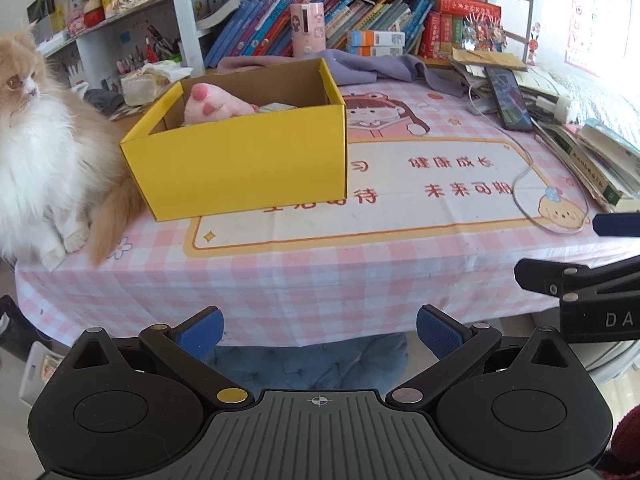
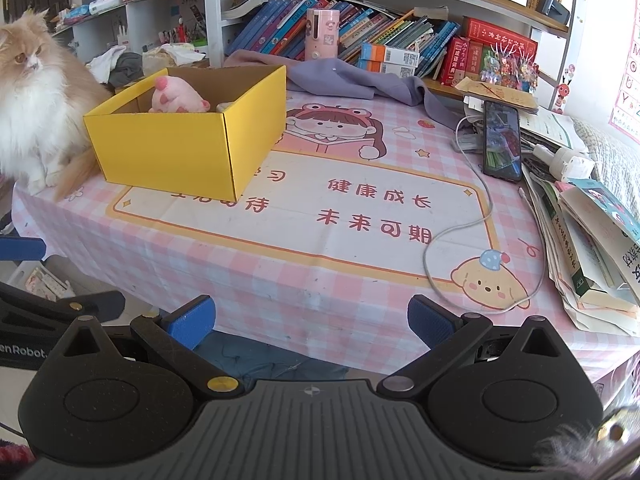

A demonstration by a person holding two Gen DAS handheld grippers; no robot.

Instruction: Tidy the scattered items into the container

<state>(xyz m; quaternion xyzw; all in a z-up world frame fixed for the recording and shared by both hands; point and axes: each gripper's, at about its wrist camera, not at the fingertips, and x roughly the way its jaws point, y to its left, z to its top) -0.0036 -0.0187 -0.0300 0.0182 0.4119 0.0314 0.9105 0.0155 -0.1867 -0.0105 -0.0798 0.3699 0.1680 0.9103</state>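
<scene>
A yellow cardboard box stands open on the pink checked tablecloth, at the table's far left; it also shows in the right wrist view. A pink plush toy lies inside it, also seen from the right wrist, beside a pale item. My left gripper is open and empty, off the table's front edge. My right gripper is open and empty, also in front of the table. Each gripper shows at the other view's edge.
A fluffy orange-and-white cat sits on the table touching the box's left side. A phone, a white cable and stacked books and papers lie at the right. A purple cloth and bookshelves stand behind.
</scene>
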